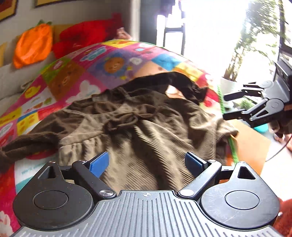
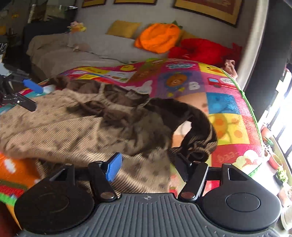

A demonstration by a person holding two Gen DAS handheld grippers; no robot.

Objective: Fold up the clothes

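A rumpled olive-brown ribbed garment (image 1: 138, 124) with darker brown sleeves lies spread, unfolded, on the mat.

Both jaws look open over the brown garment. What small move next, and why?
Probably close the right gripper on the dark sleeve. That sleeve curls loose beside its jaws, while the brown garment lies rumpled on the play mat. The left gripper hovers open, holding nothing.

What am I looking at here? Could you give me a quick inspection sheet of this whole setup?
Surface: colourful play mat on the floor.
Job's things: brown-beige garment, rumpled, unfolded, dark sleeve flopped aside.
Clutter: orange pumpkin cushion, red plush, yellow pillow on the sofa.
Grippers: left gripper and right gripper open, over the garment.
Cables: thin cable.
Surroundings: framed pictures, bright window, plants.
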